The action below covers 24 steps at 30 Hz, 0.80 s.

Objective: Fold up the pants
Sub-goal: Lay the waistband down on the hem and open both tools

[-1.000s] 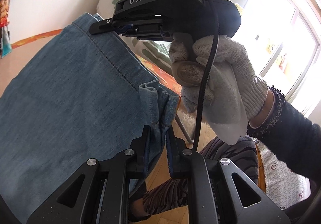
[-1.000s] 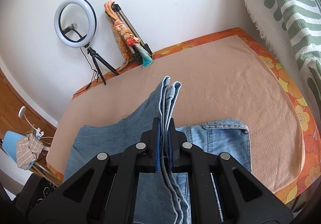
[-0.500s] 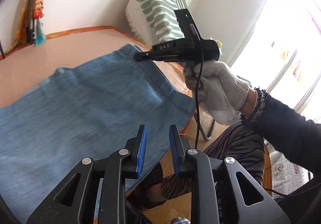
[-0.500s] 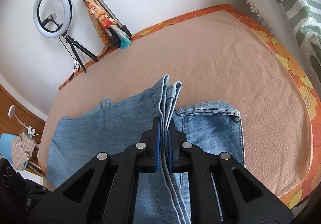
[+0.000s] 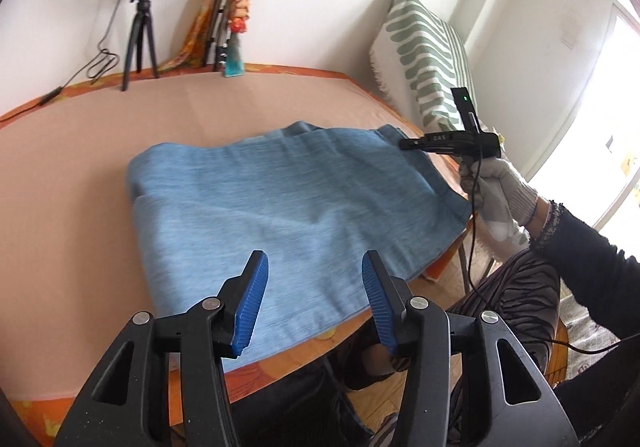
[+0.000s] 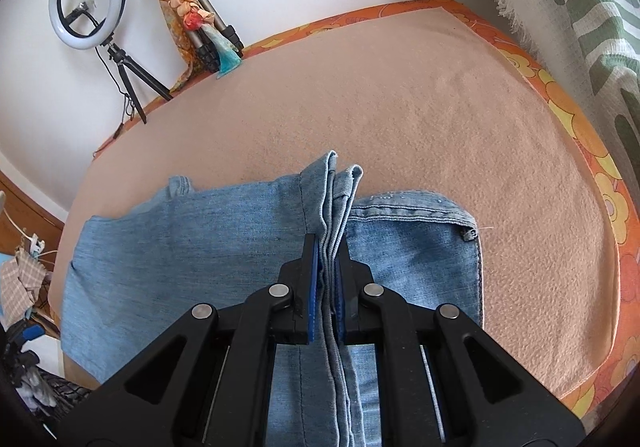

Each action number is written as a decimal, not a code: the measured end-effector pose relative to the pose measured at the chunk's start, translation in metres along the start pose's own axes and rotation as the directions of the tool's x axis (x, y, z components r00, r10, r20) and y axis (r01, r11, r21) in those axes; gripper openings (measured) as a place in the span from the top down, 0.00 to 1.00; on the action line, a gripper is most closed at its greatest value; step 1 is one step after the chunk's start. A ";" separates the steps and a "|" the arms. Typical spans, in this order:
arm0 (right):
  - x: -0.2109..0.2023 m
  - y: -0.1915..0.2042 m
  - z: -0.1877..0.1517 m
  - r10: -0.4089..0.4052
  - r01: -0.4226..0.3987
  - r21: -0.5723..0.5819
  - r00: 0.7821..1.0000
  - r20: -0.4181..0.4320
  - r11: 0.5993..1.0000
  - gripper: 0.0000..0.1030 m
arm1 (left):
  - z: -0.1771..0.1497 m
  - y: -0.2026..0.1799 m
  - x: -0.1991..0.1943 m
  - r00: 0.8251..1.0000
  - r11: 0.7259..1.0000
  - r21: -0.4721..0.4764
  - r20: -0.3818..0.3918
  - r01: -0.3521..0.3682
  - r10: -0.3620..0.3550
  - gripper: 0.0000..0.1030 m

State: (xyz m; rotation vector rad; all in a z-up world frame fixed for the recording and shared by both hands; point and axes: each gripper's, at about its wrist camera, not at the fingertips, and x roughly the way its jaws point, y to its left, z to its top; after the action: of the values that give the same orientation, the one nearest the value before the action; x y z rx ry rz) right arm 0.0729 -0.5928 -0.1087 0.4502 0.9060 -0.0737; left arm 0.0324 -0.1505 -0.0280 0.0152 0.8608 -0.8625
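Blue denim pants [image 5: 280, 207] lie folded on a tan blanket over the table [image 5: 72, 175]. My left gripper [image 5: 315, 261] hovers over their near edge by the table's front. Its jaws are opening and nothing is between the blue pads [image 5: 252, 299]. My right gripper [image 6: 327, 245] pinches several layers of the pants' edge [image 6: 334, 191], which stand up above the flat denim [image 6: 180, 247]; its jaws are just starting to open, and the cloth is still pressed. In the left wrist view the right gripper [image 5: 412, 143] sits at the pants' far right corner, held by a gloved hand [image 5: 500, 183].
A ring light on a tripod [image 5: 140, 7] and a folded tripod with an orange scarf [image 5: 236, 7] stand at the table's back edge. A green-striped cloth [image 5: 424, 47] hangs at the right. The person's dark sleeve [image 5: 592, 267] and striped trousers [image 5: 512, 287] are beside the front right corner.
My left gripper let go of the pants' corner, opened and drew back and to the left. The right gripper sank toward the table with the edge still pinched.
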 end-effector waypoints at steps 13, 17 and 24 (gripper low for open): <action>-0.045 0.086 0.018 -0.014 0.032 -0.184 0.995 0.100 0.982 0.58 | -0.048 0.048 -0.010 0.992 0.996 0.011 -0.092 -0.091 0.092 0.47; -0.043 0.141 0.022 0.157 -0.136 -0.270 0.986 0.058 0.953 0.42 | -0.062 0.046 -0.004 0.979 0.982 0.111 -0.122 -0.152 0.166 0.47; -0.005 0.220 0.033 0.327 -0.338 -0.341 0.940 -0.092 0.877 0.36 | -0.071 0.043 0.003 0.965 0.956 0.200 -0.104 -0.215 0.239 0.47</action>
State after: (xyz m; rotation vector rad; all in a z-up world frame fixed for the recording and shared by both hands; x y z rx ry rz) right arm 0.1493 -0.4083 -0.0112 0.2655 0.8386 0.4098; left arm 0.0161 -0.0998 -0.0914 0.3318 0.8752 -0.7275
